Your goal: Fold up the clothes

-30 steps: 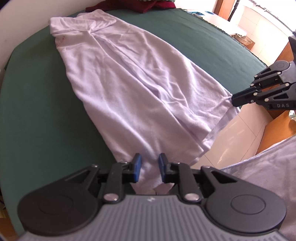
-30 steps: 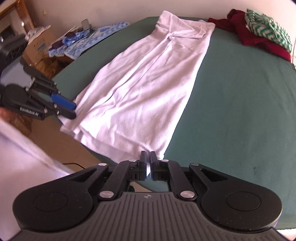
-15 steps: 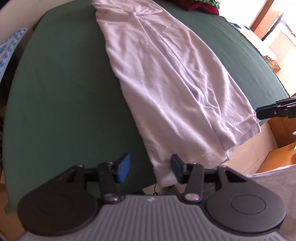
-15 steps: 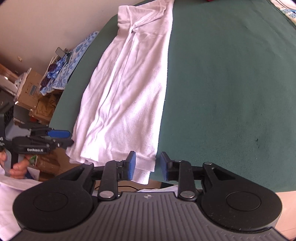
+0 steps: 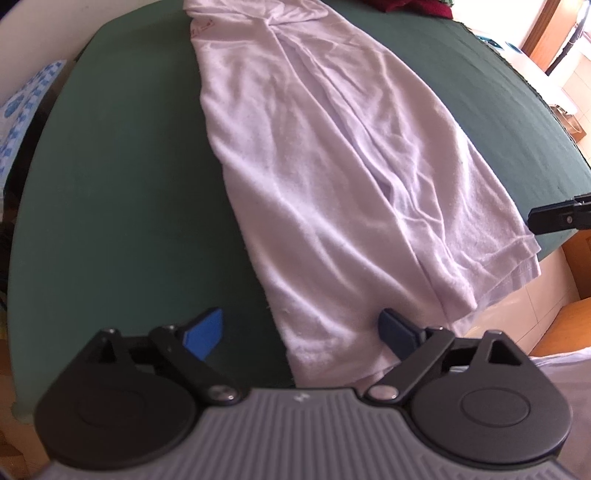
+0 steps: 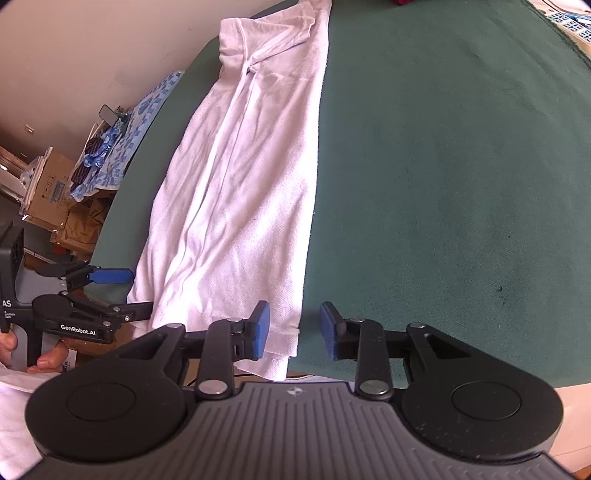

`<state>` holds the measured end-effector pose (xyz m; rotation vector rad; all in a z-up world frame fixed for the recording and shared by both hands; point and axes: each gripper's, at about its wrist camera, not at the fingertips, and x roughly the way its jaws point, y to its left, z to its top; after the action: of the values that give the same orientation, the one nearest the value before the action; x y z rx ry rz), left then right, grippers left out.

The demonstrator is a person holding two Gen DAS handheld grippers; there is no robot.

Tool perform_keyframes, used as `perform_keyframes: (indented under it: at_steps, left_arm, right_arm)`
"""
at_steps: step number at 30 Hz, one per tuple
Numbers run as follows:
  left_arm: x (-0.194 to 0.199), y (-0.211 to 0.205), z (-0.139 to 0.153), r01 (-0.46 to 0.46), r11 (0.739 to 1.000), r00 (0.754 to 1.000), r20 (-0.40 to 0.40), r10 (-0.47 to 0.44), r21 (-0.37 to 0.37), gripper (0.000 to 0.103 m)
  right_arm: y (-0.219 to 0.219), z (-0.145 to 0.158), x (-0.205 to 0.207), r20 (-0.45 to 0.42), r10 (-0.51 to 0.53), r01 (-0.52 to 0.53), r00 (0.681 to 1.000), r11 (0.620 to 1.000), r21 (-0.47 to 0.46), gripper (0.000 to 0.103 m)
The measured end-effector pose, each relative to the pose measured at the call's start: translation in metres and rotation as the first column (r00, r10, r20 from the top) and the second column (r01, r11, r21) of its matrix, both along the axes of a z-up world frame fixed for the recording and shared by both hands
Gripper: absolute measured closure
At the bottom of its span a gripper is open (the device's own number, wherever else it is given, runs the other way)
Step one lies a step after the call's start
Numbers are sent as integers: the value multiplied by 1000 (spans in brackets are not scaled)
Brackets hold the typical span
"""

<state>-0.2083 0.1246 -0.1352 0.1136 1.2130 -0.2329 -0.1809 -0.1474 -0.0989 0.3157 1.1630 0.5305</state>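
Pale lilac cotton, a folded shirt (image 5: 332, 177), is lying lengthwise on the green tabletop (image 5: 122, 206), hem overhanging the near edge. My left gripper (image 5: 301, 332) has just been opening; its blue pads are standing wide, straddling the shirt's near left hem corner, gripping nothing. My right gripper (image 6: 293, 328) has been opening too, sitting partly apart around the shirt's right hem corner, pads not pressing. Beyond the shirt's collar end, dark red clothing (image 5: 406, 5) is lying at the table's far edge.

White shirt (image 5: 332, 177), dark green table cover (image 5: 122, 206), blue-padded black tongs (image 6: 295, 330)
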Motion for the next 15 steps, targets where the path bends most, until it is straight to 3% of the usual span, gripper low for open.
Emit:
perform_keyframes:
  at_steps: [15]
  left_arm:
    - [3, 4, -4, 8, 1000, 1000, 7, -8, 8, 1]
  right_arm:
    - [15, -5, 2, -23, 49, -47, 999, 996, 81, 71]
